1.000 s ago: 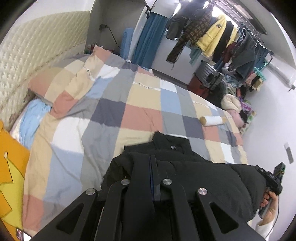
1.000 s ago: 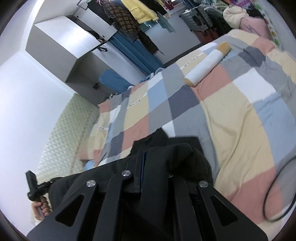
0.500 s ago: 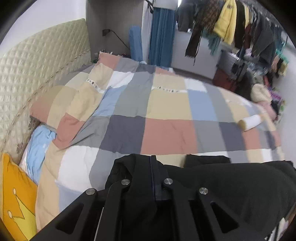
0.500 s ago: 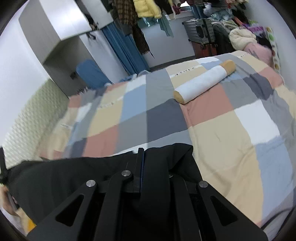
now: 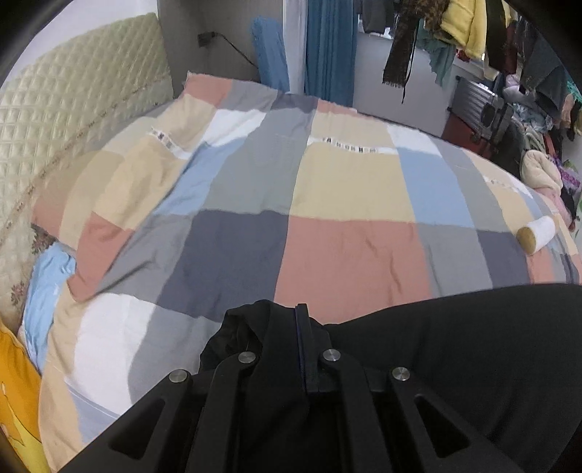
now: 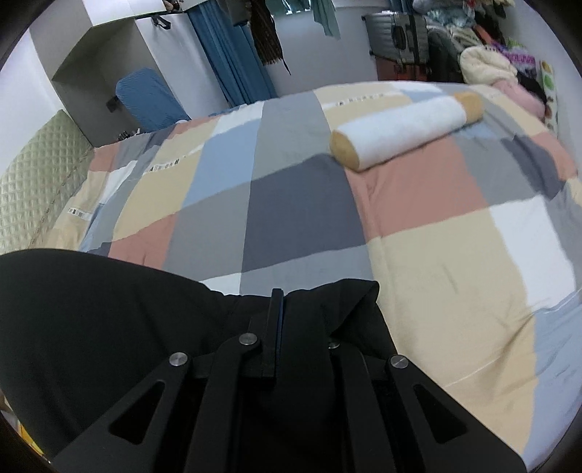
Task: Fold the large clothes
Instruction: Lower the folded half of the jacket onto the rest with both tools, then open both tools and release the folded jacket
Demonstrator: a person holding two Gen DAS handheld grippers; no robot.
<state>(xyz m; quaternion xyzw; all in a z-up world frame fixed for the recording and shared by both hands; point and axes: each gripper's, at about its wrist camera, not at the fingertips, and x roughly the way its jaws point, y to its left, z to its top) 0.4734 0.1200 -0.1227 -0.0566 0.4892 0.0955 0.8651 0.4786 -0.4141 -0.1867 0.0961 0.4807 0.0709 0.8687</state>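
Observation:
A large black garment hangs stretched between my two grippers over the near part of a bed. My left gripper is shut on its left edge, with cloth bunched around the fingers. The same black garment runs off to the left in the right wrist view, where my right gripper is shut on its right edge. Both grippers tilt down toward the checked quilt. The part of the garment below the grippers is hidden.
The checked quilt covers the whole bed. A white and tan bolster lies at the far right of it. A padded headboard, a blue pillow and a yellow cushion are on the left. Hanging clothes and a suitcase stand beyond the bed.
Both grippers have come forward and down over the bed with the black garment. The garment is now pulled wider between them, and the other hand is no longer seen in either view.

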